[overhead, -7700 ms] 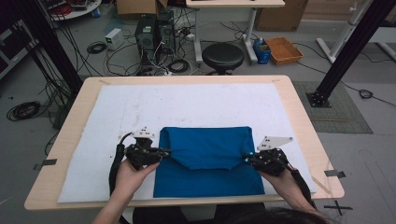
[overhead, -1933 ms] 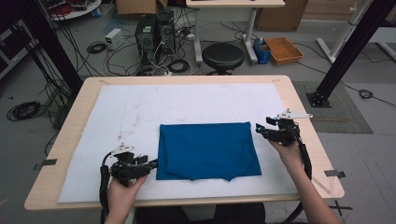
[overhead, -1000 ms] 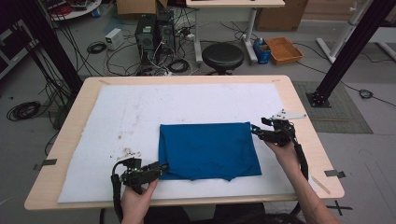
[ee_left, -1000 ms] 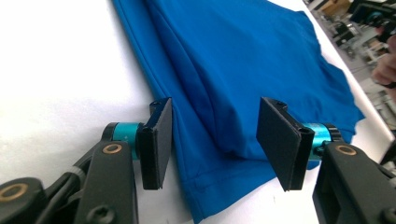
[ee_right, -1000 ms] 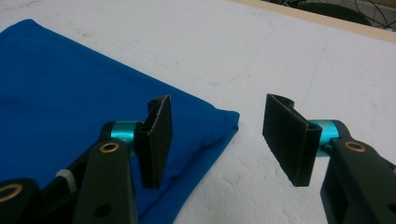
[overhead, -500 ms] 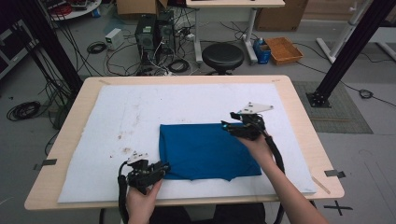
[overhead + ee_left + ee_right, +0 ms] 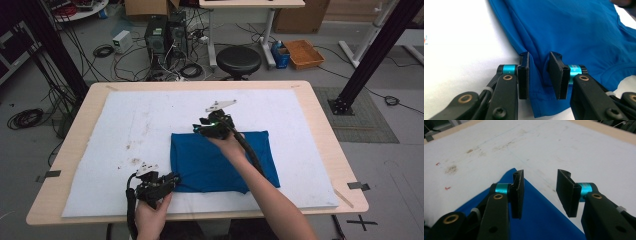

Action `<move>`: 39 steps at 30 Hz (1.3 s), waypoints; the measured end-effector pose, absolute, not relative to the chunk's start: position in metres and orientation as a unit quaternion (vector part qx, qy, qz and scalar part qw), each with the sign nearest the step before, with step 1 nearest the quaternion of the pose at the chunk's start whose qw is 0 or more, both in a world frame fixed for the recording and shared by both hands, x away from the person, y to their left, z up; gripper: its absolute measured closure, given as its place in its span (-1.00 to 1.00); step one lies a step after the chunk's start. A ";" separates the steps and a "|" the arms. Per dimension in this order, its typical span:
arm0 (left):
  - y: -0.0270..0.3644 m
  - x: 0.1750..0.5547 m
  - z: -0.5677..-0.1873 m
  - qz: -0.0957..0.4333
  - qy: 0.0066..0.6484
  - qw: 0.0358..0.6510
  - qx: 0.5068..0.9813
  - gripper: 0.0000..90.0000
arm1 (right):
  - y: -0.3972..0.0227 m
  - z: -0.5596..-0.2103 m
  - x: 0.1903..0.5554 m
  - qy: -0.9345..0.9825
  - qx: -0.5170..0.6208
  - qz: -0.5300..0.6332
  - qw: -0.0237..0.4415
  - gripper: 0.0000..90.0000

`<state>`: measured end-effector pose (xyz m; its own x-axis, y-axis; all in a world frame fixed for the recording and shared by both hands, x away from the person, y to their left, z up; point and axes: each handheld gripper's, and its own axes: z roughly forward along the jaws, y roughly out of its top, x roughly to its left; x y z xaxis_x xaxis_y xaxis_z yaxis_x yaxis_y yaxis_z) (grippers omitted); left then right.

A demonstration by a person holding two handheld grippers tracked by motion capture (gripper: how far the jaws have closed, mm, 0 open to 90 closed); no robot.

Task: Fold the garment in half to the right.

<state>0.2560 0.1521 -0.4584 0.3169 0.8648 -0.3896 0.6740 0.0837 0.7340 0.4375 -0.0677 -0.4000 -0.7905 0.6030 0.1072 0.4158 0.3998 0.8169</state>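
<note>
a folded blue garment [image 7: 220, 160] lies flat on the white mat [image 7: 125, 125] that covers the wooden table [image 7: 320, 115], nearer to the front edge of the mat than to the back edge. the left gripper [image 7: 170, 181] is at the front left corner of the garment. in the left gripper view its jaws have just been closing and they stand on both sides of a raised fold of the blue cloth, with only a small gap; it is not clear whether the pads already press the fold. the right gripper [image 7: 200, 129] is over the back edge of the garment, near the back left corner. its jaws have just been closing too, but they are half apart and hold nothing; the corner of the cloth lies under them. some brown stains [image 7: 134, 161] are on the mat to the left of the garment.
</note>
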 end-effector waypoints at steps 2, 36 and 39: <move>0.152 0.256 -0.458 0.102 0.576 0.460 0.668 0.56 | -0.050 -0.404 0.443 0.836 0.305 0.445 0.100 0.37; 0.151 0.253 -0.454 0.102 0.566 0.467 0.672 0.89 | 0.018 -0.419 0.462 0.876 0.268 0.393 0.078 0.96; 0.148 0.252 -0.450 0.104 0.558 0.470 0.675 0.90 | 0.008 -0.410 0.459 0.868 0.270 0.410 0.072 0.96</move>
